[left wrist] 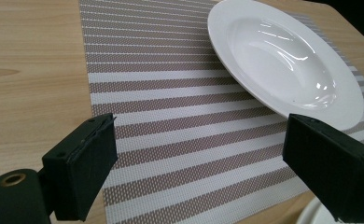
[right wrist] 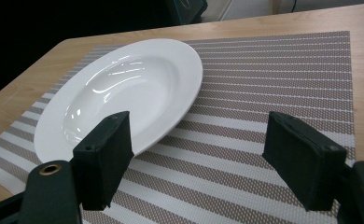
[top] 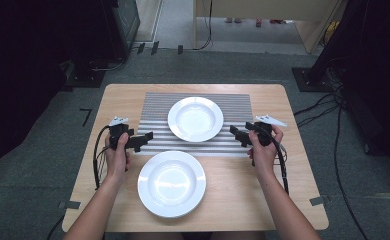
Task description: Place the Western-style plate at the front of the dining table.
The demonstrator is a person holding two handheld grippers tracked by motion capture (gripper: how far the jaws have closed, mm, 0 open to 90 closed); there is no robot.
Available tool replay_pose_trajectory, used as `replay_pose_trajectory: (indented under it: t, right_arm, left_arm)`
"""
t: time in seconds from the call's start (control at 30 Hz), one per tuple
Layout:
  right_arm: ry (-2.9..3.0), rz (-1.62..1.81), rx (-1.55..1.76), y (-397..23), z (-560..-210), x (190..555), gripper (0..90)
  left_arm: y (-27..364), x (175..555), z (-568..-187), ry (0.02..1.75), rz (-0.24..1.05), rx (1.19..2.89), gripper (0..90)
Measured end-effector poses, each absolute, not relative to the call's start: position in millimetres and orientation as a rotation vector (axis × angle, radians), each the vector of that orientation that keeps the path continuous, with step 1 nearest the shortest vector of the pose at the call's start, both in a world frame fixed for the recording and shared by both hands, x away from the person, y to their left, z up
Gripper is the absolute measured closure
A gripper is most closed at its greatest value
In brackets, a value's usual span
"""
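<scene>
Two white plates sit on the wooden bench point(top: 283, 200), and both have nothing in them. The far plate point(top: 195, 119) is deep like a bowl and lies on a striped mat point(top: 233, 102). The near plate point(top: 171, 183) lies on the bare wood, just in front of the mat. The left gripper point(top: 142, 138) hangs over the mat's left edge with its jaws wide apart, holding nothing. The right gripper point(top: 236, 133) hangs over the mat's right edge, also wide and holding nothing.

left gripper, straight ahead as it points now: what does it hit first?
Probably the striped mat; the left gripper looks down at it between open jaws. The far plate lies farther on, rightward. Depth unclear.
</scene>
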State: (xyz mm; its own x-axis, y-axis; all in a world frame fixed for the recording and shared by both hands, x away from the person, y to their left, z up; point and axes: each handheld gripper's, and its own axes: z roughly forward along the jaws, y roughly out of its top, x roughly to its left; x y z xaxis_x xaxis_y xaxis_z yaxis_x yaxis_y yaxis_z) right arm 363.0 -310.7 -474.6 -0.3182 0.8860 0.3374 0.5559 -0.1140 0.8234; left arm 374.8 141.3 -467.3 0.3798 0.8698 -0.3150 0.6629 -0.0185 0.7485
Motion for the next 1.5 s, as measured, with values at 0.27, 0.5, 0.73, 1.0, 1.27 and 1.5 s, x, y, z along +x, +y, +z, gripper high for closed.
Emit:
replay_pose_trajectory:
  t: [0.27, 0.5, 0.73, 1.0, 1.27, 1.5]
  right_arm:
    - [1.821, 1.391, 1.588, -322, -478, 347, 23.6]
    - [1.814, 1.378, 1.594, -333, -481, 332, 23.5]
    - [1.792, 1.368, 1.612, -348, -485, 314, 23.8]
    - [1.782, 1.329, 1.635, -366, -495, 294, 23.7]
    - [1.767, 1.293, 1.669, -382, -503, 276, 23.6]
    - [1.747, 1.264, 1.692, -395, -506, 260, 23.5]
  left_arm:
    - [152, 358, -465, 1.345, 0.335, 1.743, 10.0]
    - [158, 344, -468, 1.341, 0.347, 1.746, 10.0]
    - [164, 327, -477, 1.336, 0.361, 1.766, 10.0]
    - [178, 307, -487, 1.354, 0.355, 1.757, 10.0]
    - [187, 292, -499, 1.382, 0.364, 1.762, 10.0]
    - [197, 277, -505, 1.406, 0.368, 1.755, 10.0]
